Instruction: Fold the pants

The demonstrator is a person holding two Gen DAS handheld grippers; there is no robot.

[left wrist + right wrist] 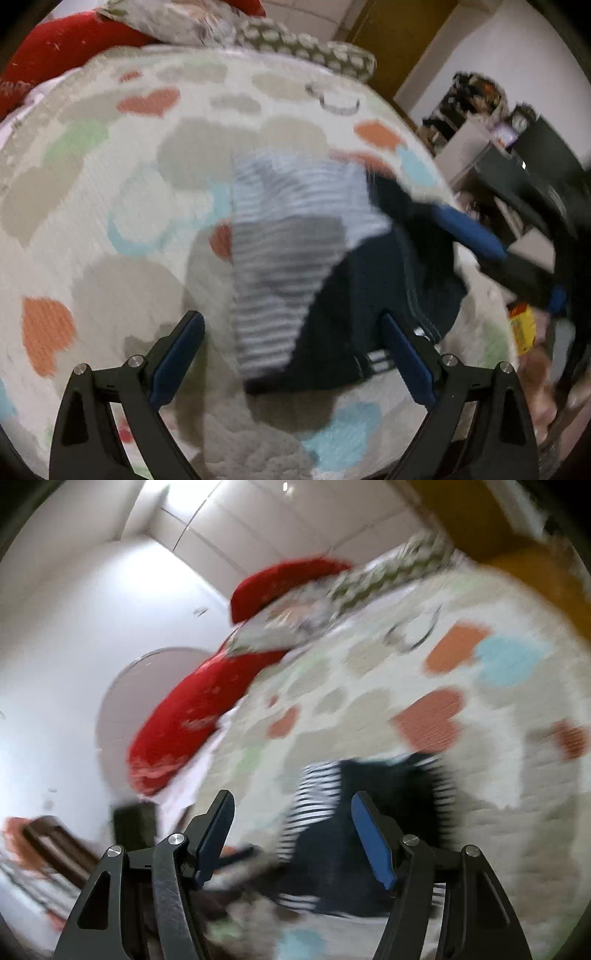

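Dark pants (354, 295) with striped lining lying bunched on the heart-patterned bedspread (110, 192), near both left gripper (291, 354) and right gripper (291, 834), jaws spread and empty, probably ready for regrasping.

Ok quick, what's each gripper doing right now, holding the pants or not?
Left gripper: open, nothing gripped, above the pants.
Right gripper: open, nothing gripped, pants ahead.

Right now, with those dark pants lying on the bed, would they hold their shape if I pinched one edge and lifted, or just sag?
The dark pants would probably sag: they already lie crumpled, with their striped lining turned out. They look like soft, thin cloth, so likely light. On the textured heart bedspread, pushing would probably bunch them rather than slide them.
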